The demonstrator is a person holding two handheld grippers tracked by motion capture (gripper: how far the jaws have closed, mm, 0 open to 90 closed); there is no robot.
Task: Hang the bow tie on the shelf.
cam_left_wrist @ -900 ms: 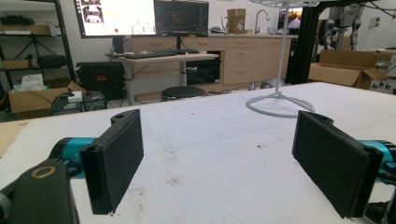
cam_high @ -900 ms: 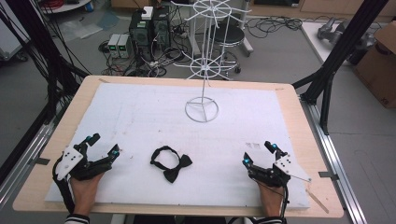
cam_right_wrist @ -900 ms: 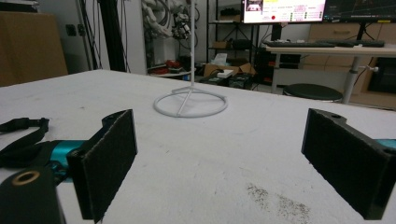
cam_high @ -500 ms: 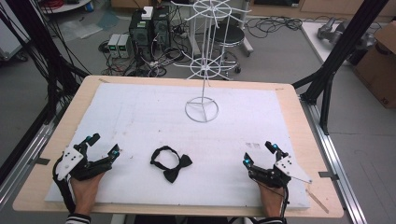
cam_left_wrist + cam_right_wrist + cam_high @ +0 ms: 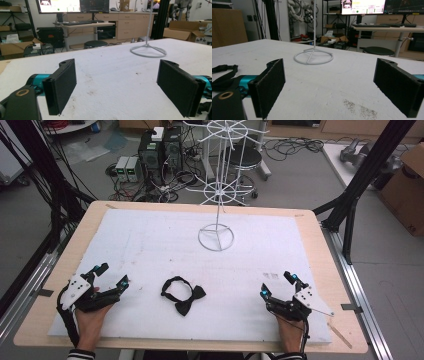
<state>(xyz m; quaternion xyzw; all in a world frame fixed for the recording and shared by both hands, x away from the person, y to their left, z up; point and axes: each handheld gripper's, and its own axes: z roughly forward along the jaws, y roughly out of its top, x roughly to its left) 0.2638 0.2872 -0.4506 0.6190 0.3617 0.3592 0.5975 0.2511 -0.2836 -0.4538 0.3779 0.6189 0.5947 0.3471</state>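
Nothing is seen to have changed vs. the earlier high-view pics; both hands and claws are parked as before, so the work is judged not yet begun.

Left claw (image 5: 111,274) is rested on the near-left part of the worktop (image 5: 60,270), jaws spread wide w/ nothing between them; in the left gripper view the claw (image 5: 117,85) is seen w/ only bare white mat (image 5: 112,75) between its pads; right claw (image 5: 276,284) is rested near-right, likewise spread & empty; in the right gripper view the claw (image 5: 329,87) is pointed toward the wire stand's ring base (image 5: 313,58).

Bow tie (image 5: 183,295) is laid flat on the mat approx. midway between the two claws, near the front edge, well apart from each; its strap is looped to the upper left, the bow to the lower right; in the right gripper view a bit of the strap (image 5: 223,72) is seen at far left, beside the left jaw, not touched.

Wire stand (image 5: 216,238) is placed upright at the mat's middle-rear, well apart from the tie; its upper tiers are reached only by lifting.

Since no motion is recorded, the tie is taken as untouched; a reach inward by either claw is judged the likely first step; thin fabric lying flat may be hard to pinch w/o pressing into the mat.
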